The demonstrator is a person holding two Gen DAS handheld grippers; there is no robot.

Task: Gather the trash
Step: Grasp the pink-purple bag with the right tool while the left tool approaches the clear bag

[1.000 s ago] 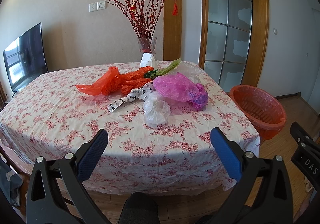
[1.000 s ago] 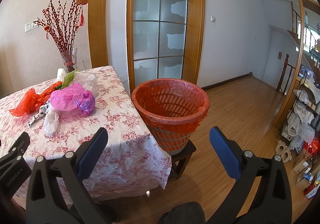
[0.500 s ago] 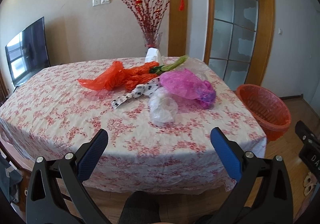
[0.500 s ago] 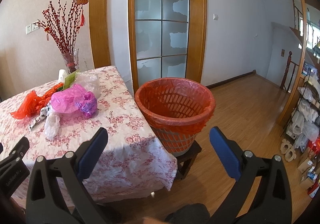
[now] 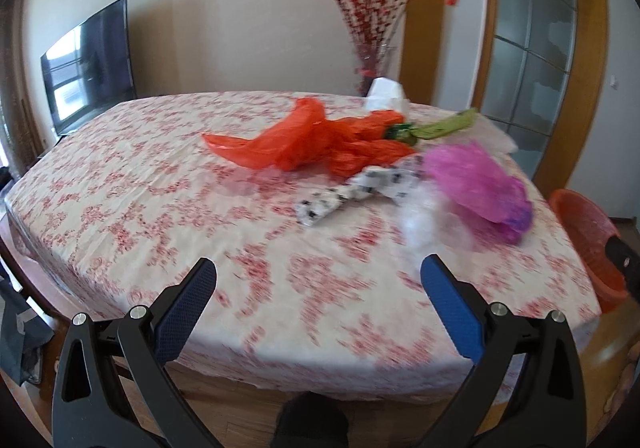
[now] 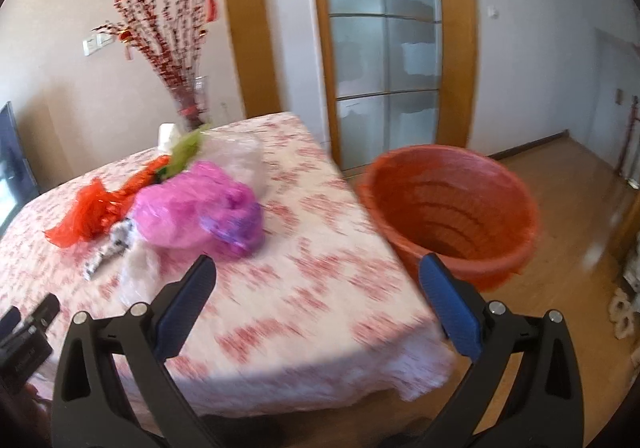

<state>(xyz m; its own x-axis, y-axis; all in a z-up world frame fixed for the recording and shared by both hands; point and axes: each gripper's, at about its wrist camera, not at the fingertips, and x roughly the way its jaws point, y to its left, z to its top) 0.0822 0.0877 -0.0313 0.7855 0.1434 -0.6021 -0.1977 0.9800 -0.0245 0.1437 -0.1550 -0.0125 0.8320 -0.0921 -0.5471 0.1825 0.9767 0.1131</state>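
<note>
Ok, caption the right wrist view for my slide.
Open right gripper faces pink bag on table, orange bin beside it.

The left gripper (image 5: 318, 276) has two black plastic arms with triangular cut-outs, each ending in a finger faced with a blue textured pad (image 5: 188, 310). Round silver screws (image 5: 137, 312) sit at the joints. The right gripper (image 6: 316, 274) is built the same: black frame, blue pads (image 6: 450, 308), silver screws (image 6: 496, 307). In the right wrist view, a black block at the lower left bears faint, blurred lettering.

Left gripper (image 5: 318, 278) jaws spread wide, empty; right gripper (image 6: 316, 274) same
</note>
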